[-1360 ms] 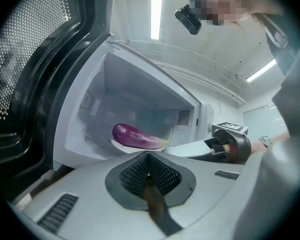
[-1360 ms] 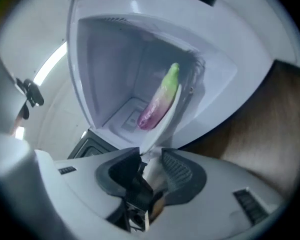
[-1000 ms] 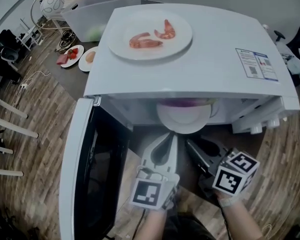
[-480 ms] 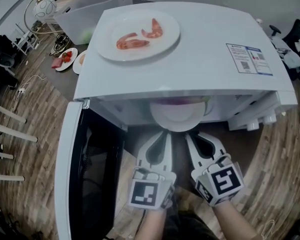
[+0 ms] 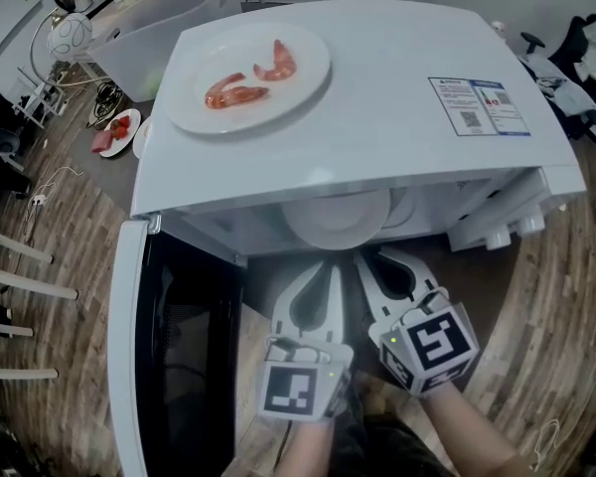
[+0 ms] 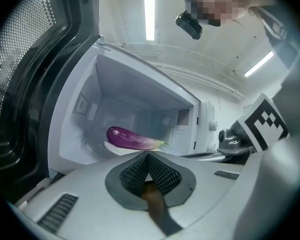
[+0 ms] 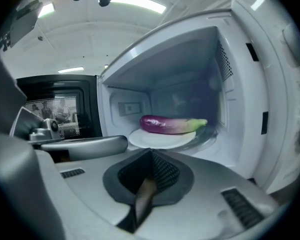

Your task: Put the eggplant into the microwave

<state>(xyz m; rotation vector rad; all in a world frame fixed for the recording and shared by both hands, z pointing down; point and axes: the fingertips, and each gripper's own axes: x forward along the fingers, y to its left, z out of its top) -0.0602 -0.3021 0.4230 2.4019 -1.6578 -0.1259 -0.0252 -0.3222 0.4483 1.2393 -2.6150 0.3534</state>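
Note:
A purple eggplant (image 6: 131, 138) (image 7: 169, 124) with a green stem end lies on a white plate (image 7: 159, 139) inside the open white microwave (image 5: 377, 97). In the head view only the plate's front rim (image 5: 336, 229) shows; the eggplant is hidden under the microwave's roof. My left gripper (image 5: 334, 264) (image 6: 147, 154) is shut and empty, held level just in front of the opening. Beside it on the right, my right gripper (image 5: 364, 257) (image 7: 151, 152) is also shut with nothing in it, short of the plate.
The microwave door (image 5: 129, 366) stands open at the left, close to the left gripper. A plate with two shrimps (image 5: 246, 78) sits on the microwave's top. Behind are a clear plastic bin (image 5: 159, 28) and small plates of food (image 5: 114, 132). Wood floor lies below.
My right gripper has shut, rolled upright and come in beside the left one at the opening. The left gripper has stayed put. The eggplant has not moved.

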